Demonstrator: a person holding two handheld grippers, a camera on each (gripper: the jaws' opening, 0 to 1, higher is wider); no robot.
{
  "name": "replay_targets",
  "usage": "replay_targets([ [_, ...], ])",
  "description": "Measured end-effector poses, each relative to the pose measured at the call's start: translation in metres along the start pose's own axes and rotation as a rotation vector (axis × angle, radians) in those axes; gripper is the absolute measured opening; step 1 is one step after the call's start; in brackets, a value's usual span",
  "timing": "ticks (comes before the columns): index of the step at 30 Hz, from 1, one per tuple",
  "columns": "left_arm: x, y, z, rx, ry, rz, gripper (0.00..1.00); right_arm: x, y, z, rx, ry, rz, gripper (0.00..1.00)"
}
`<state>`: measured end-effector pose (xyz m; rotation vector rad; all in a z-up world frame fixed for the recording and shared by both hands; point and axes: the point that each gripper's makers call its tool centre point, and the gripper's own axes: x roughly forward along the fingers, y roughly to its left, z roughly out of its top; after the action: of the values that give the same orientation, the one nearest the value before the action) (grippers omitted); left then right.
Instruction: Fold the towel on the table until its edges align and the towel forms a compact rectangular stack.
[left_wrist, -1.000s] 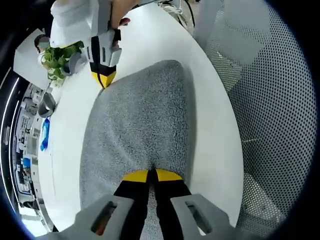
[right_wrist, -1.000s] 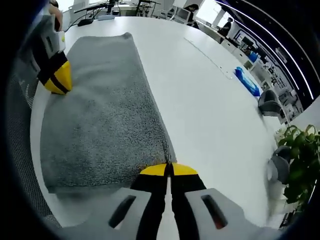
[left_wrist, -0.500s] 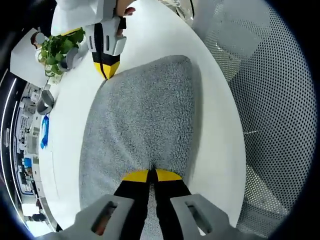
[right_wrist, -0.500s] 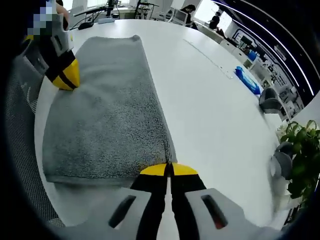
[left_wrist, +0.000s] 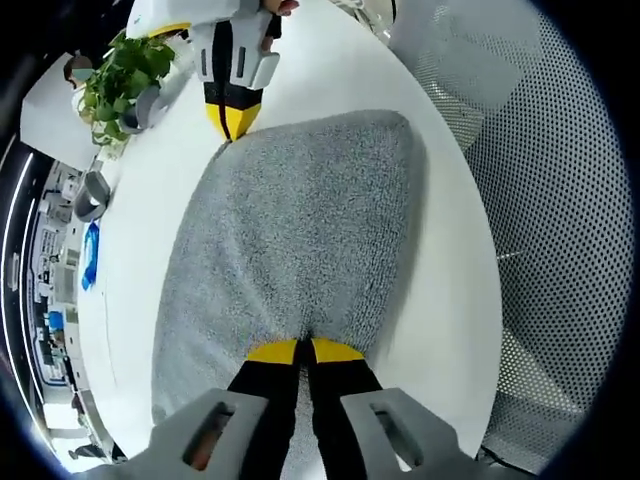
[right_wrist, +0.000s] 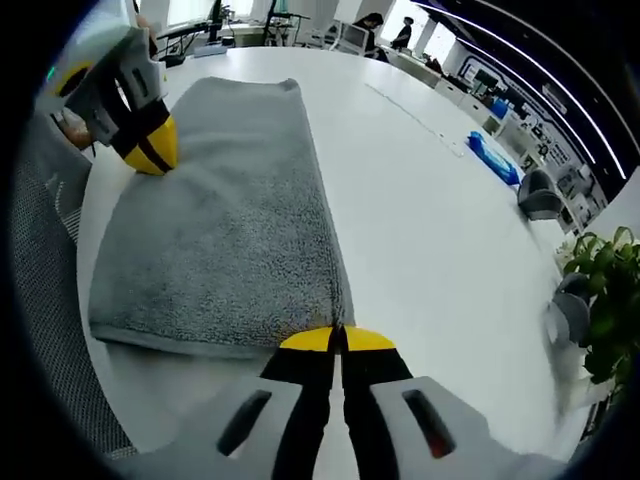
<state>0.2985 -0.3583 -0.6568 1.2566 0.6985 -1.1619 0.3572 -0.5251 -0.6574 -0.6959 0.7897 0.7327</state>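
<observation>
both claws pinched tight on the grey towel (left_wrist: 290, 230), left claw (left_wrist: 304, 350) and right claw (right_wrist: 338, 339) each on a corner of one end, cloth on the white surface (right_wrist: 430, 220). carry level, land edges square.

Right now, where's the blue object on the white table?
In the right gripper view the blue object lies flat on the white table, upper right, well apart from the grey towel, short of the grey chair.
</observation>
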Motion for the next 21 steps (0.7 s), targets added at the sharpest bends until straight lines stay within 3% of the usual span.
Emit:
replay_targets([
  [2,-0.001,0.000,0.000,0.009,-0.023,-0.005,0.03,-0.001,0.000,0.002,0.008,-0.014,0.011,0.00],
  [3,-0.001,0.000,0.000,-0.023,-0.036,-0.006,0.03,-0.003,-0.003,0.005,0.032,-0.037,0.003,0.01],
  [6,0.000,0.000,0.000,-0.039,-0.045,-0.004,0.03,-0.013,-0.014,0.024,0.085,-0.136,-0.052,0.02],
  [9,0.000,0.000,0.000,-0.045,-0.047,-0.004,0.03,-0.020,-0.018,0.041,0.058,-0.182,-0.074,0.07],
  [10,0.000,0.000,0.001,-0.044,-0.046,-0.006,0.03,-0.019,-0.011,0.053,0.036,-0.204,-0.039,0.09],
  [17,-0.001,0.000,0.000,-0.043,-0.039,0.000,0.03,0.001,0.031,0.070,-0.045,-0.192,0.086,0.07],
  [21,-0.001,0.000,0.000,-0.041,-0.036,0.009,0.03,0.012,0.049,0.058,-0.099,-0.127,0.144,0.00],
])
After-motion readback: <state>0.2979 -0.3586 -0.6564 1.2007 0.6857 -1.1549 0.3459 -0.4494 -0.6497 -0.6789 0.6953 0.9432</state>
